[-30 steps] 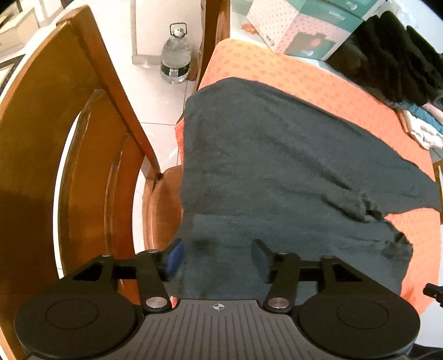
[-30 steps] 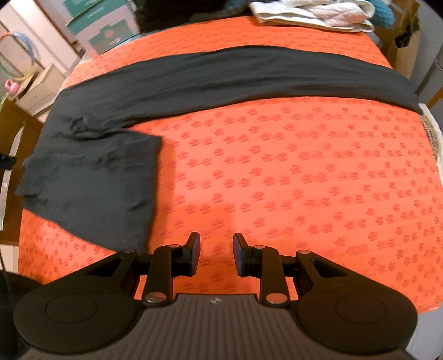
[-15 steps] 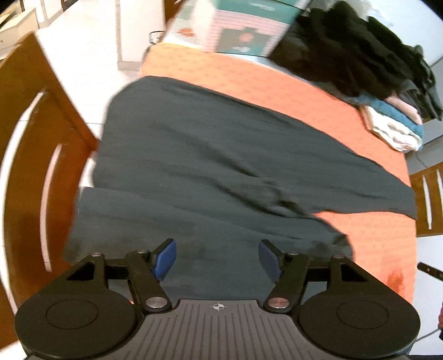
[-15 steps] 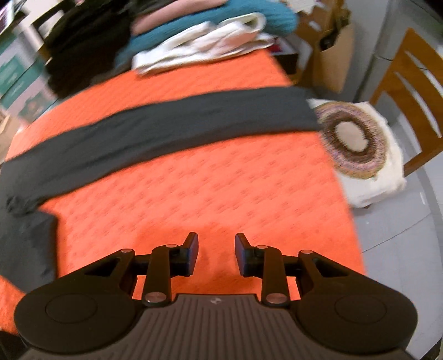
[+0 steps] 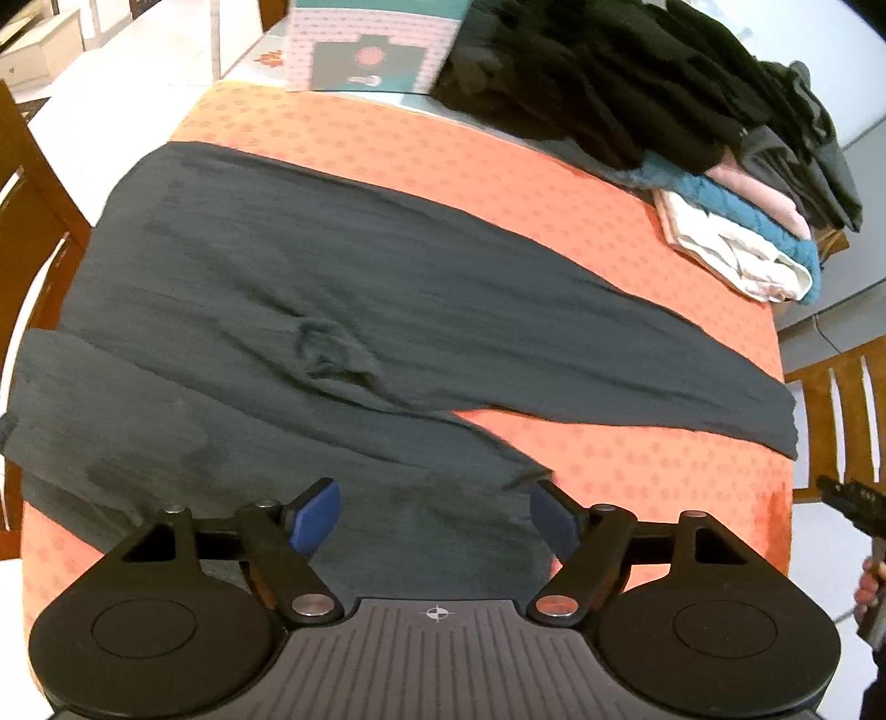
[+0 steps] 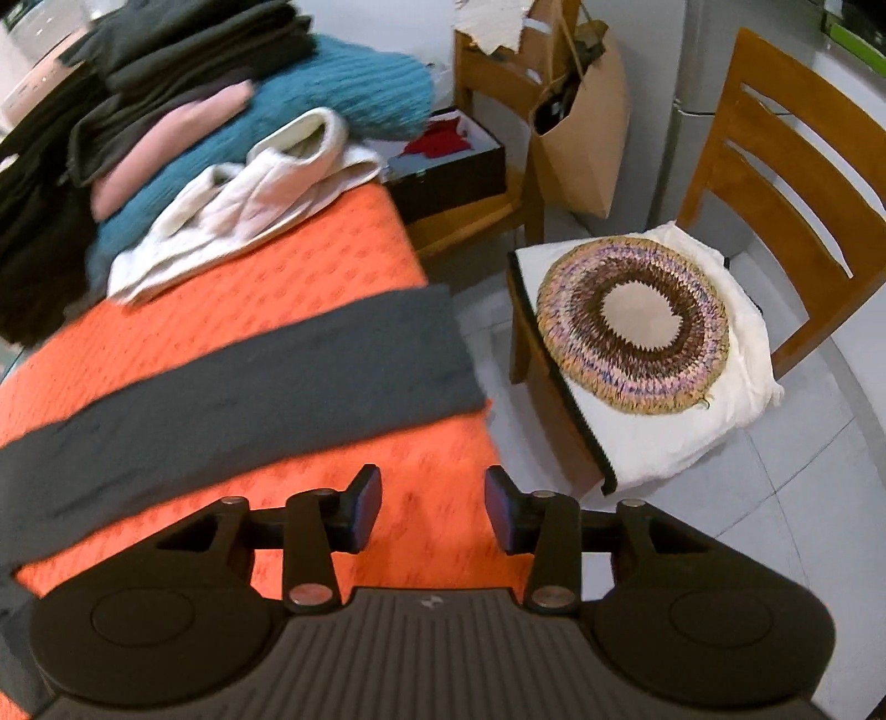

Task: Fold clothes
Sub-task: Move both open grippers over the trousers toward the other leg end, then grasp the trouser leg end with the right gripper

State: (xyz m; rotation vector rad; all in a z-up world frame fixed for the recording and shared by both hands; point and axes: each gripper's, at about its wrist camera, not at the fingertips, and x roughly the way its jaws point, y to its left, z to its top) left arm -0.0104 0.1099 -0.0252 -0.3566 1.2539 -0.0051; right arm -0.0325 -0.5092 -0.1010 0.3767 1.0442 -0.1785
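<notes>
Dark grey trousers (image 5: 310, 310) lie spread on the orange patterned tablecloth (image 5: 498, 166). One leg stretches to the right edge, the other is folded back near me. My left gripper (image 5: 434, 512) is open and empty, just above the folded near leg. In the right wrist view the long leg's end (image 6: 310, 354) lies across the table's right end. My right gripper (image 6: 433, 507) is open and empty, above the cloth (image 6: 332, 249) near the table's corner, a little short of that leg end.
A stack of folded clothes (image 5: 736, 183) sits at the far right corner, also in the right wrist view (image 6: 221, 138). A patterned box (image 5: 365, 50) stands at the back. Wooden chairs stand left (image 5: 33, 183) and right (image 6: 786, 183); the right one holds a round woven mat (image 6: 637, 327).
The left gripper has swung from the chair side to over the trousers and opened wider. The right gripper has swung right to the table's end and opened wider.
</notes>
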